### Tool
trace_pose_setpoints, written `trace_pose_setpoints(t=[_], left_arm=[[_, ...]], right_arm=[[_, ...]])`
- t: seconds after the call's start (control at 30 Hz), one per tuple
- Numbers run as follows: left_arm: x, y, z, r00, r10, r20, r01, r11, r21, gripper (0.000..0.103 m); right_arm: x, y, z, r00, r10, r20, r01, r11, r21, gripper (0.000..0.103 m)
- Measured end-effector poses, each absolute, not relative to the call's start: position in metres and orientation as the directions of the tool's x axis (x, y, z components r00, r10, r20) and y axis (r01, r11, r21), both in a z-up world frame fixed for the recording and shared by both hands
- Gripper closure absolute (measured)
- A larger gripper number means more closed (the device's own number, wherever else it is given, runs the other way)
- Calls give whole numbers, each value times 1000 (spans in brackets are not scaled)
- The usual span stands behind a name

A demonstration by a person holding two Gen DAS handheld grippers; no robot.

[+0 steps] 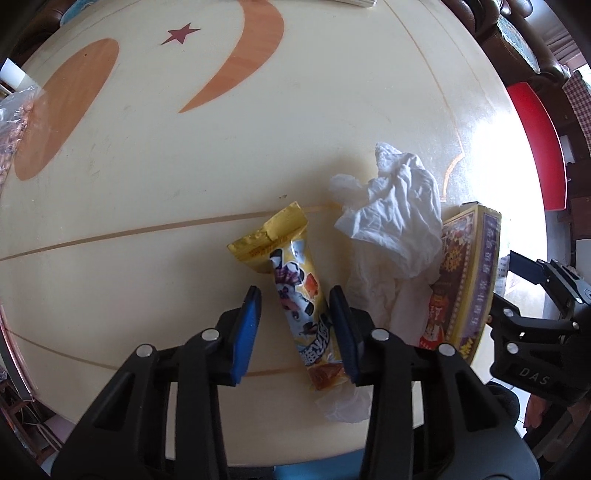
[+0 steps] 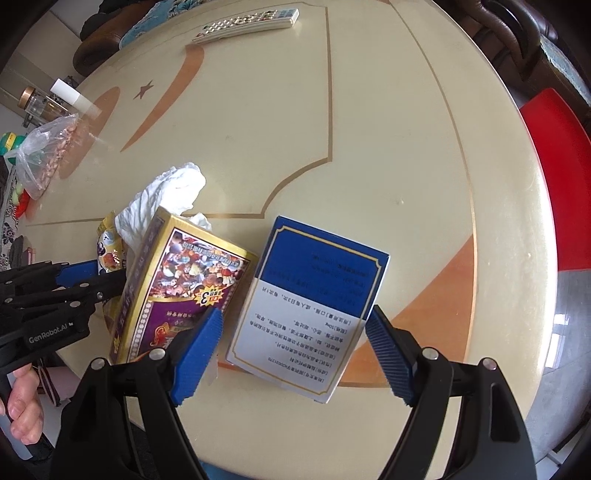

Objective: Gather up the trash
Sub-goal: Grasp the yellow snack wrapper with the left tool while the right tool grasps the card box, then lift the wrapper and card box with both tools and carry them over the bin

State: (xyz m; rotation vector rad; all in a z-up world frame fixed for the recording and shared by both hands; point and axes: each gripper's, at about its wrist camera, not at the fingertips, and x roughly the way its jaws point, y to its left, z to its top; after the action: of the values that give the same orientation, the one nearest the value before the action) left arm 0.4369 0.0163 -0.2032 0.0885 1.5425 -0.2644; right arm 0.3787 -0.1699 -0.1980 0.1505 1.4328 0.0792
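A yellow snack wrapper (image 1: 295, 280) lies on the cream round table (image 1: 184, 166) between the fingers of my open left gripper (image 1: 295, 295), not gripped. A crumpled white tissue (image 1: 395, 214) lies just right of it, against a yellow and purple box (image 1: 465, 277). In the right wrist view, my right gripper (image 2: 293, 317) is open around the near end of a blue and white box (image 2: 314, 299) lying flat. The yellow box (image 2: 177, 280) stands tilted to its left, with the tissue (image 2: 166, 195) and wrapper (image 2: 107, 247) behind it. The left gripper (image 2: 92, 273) shows there too.
A remote control (image 2: 247, 24) lies at the table's far edge. A clear bag of nuts (image 2: 44, 155), a jar (image 2: 37, 103) and a white tube (image 2: 74, 96) sit at the far left. A red chair (image 2: 557, 166) stands beyond the right rim.
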Motion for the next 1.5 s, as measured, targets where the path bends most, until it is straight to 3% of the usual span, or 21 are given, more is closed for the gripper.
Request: trace_pose_setpoints(t=[0.23,0.3,0.87,1.5], left_arm=[[426,14,-210,25,-81,-996,232,970,-73,74],[427,18,-210,23,-90,-996,223,971,-82,75],[419,30,-223,30,-131,-991,172,977,-124,80],[381,30,-165,122,-122,-985,199,975,-96,86]], right_arm=[[374,-144,-201,158,2,-987,-48,999,-5,26],[374,-142,-199,170,5,-985,-55,998,-5,33],[356,-162,-180,240,-28,-970,-38,999,-39,37],[332,-176,-145,307,-30,-951,-8,999,-34,37]])
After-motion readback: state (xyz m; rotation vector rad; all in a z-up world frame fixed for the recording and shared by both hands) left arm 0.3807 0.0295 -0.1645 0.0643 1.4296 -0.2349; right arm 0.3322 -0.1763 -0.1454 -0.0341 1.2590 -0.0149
